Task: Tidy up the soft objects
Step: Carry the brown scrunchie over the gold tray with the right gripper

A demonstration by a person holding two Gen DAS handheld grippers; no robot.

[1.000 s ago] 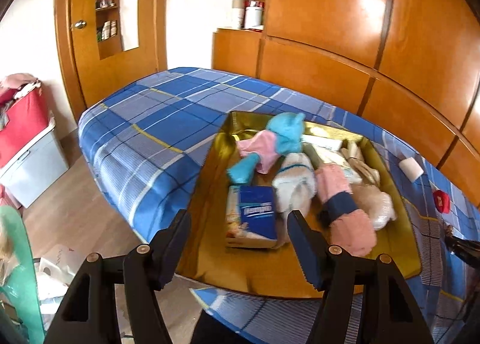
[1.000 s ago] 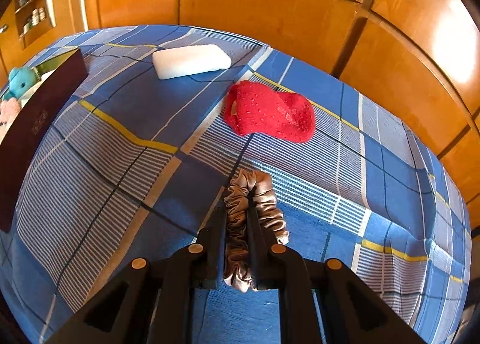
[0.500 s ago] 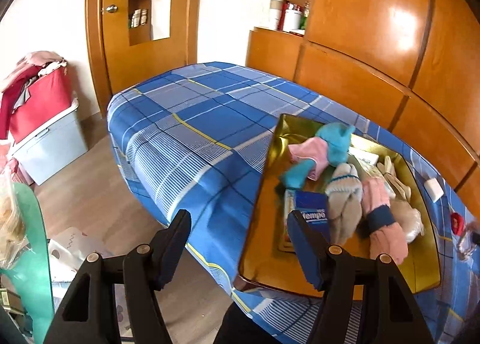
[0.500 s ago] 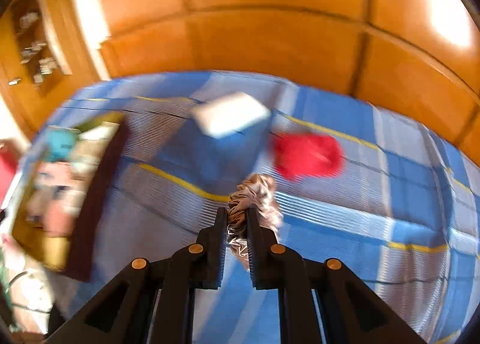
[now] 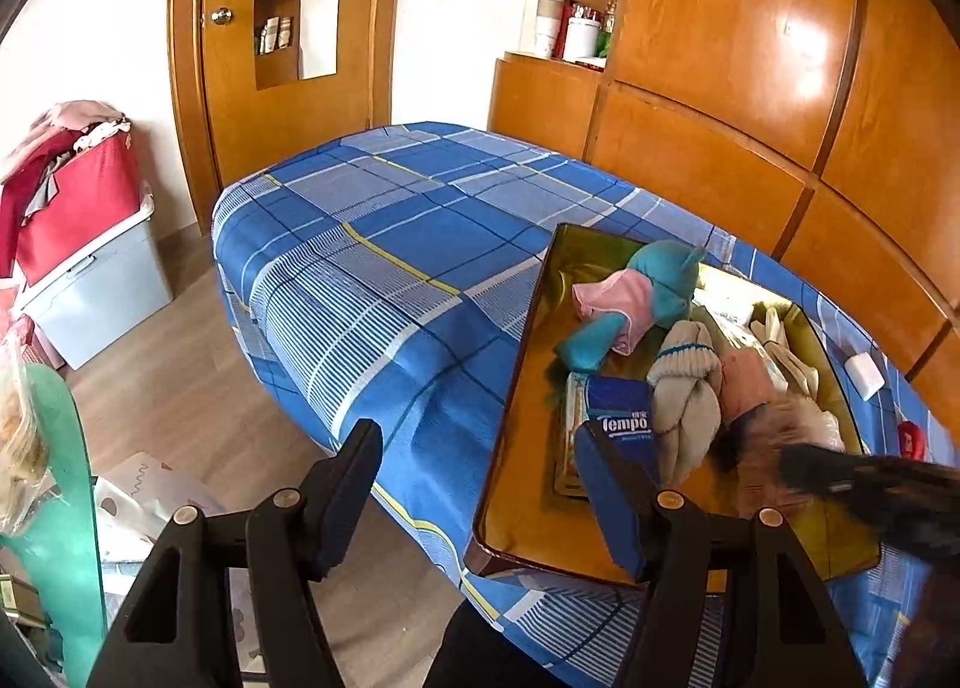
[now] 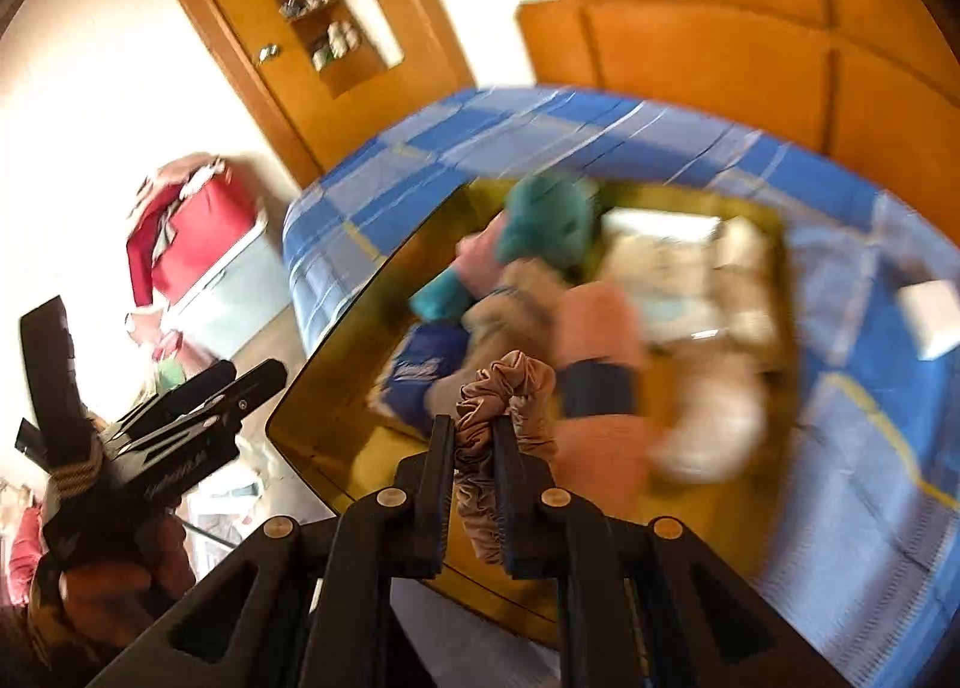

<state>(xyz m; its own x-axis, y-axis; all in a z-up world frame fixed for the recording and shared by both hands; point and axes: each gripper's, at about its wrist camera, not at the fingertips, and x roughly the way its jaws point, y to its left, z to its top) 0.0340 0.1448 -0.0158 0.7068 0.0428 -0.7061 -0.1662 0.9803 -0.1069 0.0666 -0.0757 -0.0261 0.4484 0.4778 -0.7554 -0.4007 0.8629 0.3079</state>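
Observation:
A taupe satin scrunchie [image 6: 510, 382] is pinched in my right gripper [image 6: 474, 424], which is shut on it and hangs over the near end of the gold tray [image 6: 336, 418]; this view is blurred. The tray [image 5: 510, 406] lies on the blue plaid bed [image 5: 372, 268]. It holds a teal and pink plush [image 5: 654, 280], a blue tissue pack [image 5: 618, 418], a beige sock [image 5: 684, 382] and a pink sock [image 5: 744, 382]. My left gripper [image 5: 477, 436] is open and empty, at the tray's near left corner. The right gripper [image 5: 870, 484] shows as a dark blur at the right.
On the bed beyond the tray lie a white block [image 5: 864, 376] and a red cloth [image 5: 912, 439]. A red bag on a pale storage box [image 5: 90, 268] stands on the floor at the left. Wooden wall panels [image 5: 720, 88] line the bed's far side.
My right gripper has swung left with the scrunchie, from the bed near the red cloth to over the tray. The left view shifted left at first, then held still.

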